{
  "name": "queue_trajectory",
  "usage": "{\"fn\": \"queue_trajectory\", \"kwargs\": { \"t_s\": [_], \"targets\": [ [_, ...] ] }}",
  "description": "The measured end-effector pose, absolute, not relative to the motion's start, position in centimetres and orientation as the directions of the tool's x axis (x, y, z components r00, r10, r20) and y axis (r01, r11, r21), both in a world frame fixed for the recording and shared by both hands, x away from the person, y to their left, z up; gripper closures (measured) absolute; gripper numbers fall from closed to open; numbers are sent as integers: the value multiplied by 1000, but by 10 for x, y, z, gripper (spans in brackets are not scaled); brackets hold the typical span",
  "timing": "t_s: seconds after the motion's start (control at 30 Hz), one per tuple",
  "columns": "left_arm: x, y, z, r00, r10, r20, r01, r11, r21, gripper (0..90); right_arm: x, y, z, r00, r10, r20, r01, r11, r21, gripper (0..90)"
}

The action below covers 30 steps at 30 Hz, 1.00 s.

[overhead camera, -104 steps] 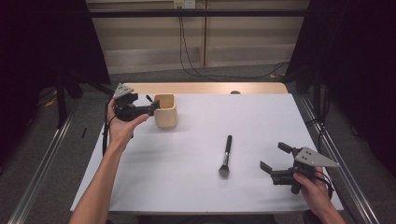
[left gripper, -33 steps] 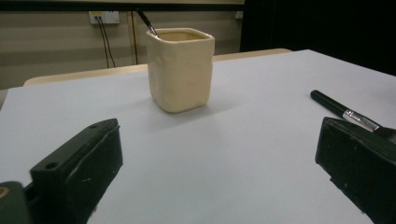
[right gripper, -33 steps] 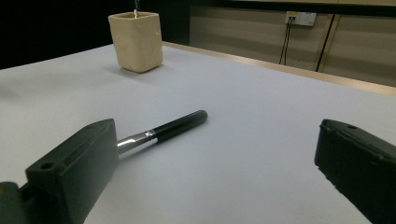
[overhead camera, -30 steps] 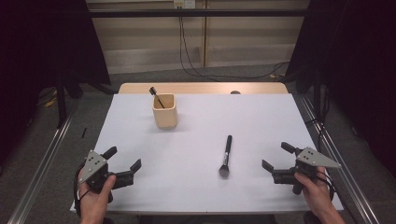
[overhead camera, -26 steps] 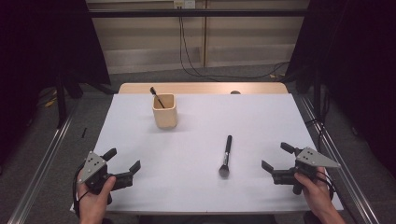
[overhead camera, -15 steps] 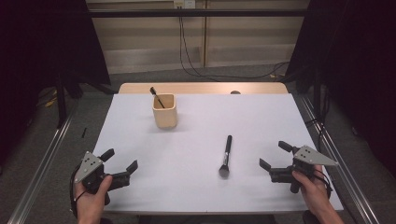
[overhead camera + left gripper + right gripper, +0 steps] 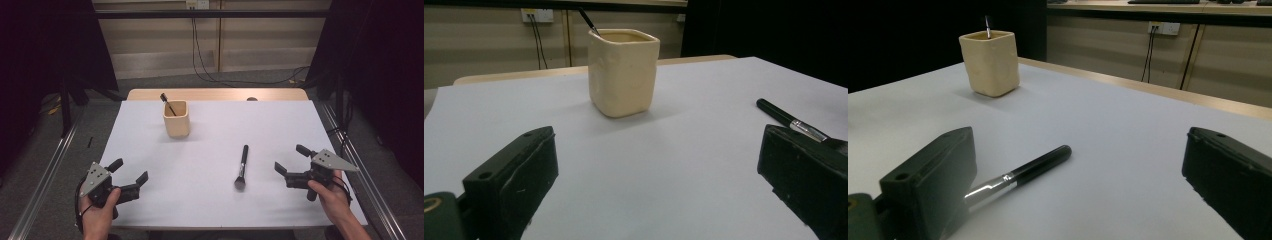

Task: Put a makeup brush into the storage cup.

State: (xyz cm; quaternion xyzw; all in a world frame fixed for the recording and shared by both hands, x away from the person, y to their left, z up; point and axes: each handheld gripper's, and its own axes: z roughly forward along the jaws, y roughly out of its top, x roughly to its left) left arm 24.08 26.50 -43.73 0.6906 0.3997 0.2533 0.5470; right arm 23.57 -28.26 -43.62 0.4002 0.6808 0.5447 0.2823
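Note:
A cream square cup [image 7: 176,120] stands at the back left of the white table [image 7: 280,120], with a thin black brush handle [image 7: 167,104] leaning out of it. A second black brush [image 7: 242,166] lies flat mid-table, bristles toward me. My left gripper [image 7: 130,170] rests open and empty at the front left, well short of the cup [image 7: 624,72]. At the front right my right gripper [image 7: 289,158] stands open, just right of the lying brush [image 7: 1023,172]. Its view has the cup [image 7: 990,62] far off.
The table's wooden back edge [image 7: 215,94] shows beyond the white cover, with a small dark object [image 7: 251,99] on it. Metal rails [image 7: 45,175] run along both sides on the floor. Cables [image 7: 205,55] hang down the back wall.
The left gripper, which was up at the cup 3.5 s ago, has drawn back to the front left, leaving a brush in the cup. The right gripper has barely shifted.

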Motion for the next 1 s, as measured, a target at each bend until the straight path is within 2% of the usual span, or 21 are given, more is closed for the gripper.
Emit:
{"fn": "queue_trajectory", "kwargs": {
  "t_s": [0.53, 1.0],
  "targets": [
    [243, 267, -438, 550, 831, -83, 274, -85, 958, 27, 278, -260, -420, -551, 834, 25, 225, 119, 967, 20],
    [245, 269, -437, 541, 837, -84, 271, -79, 959, 27, 302, -241, -415, -571, 820, 27, 279, 163, 946, 24]
  ]
}}
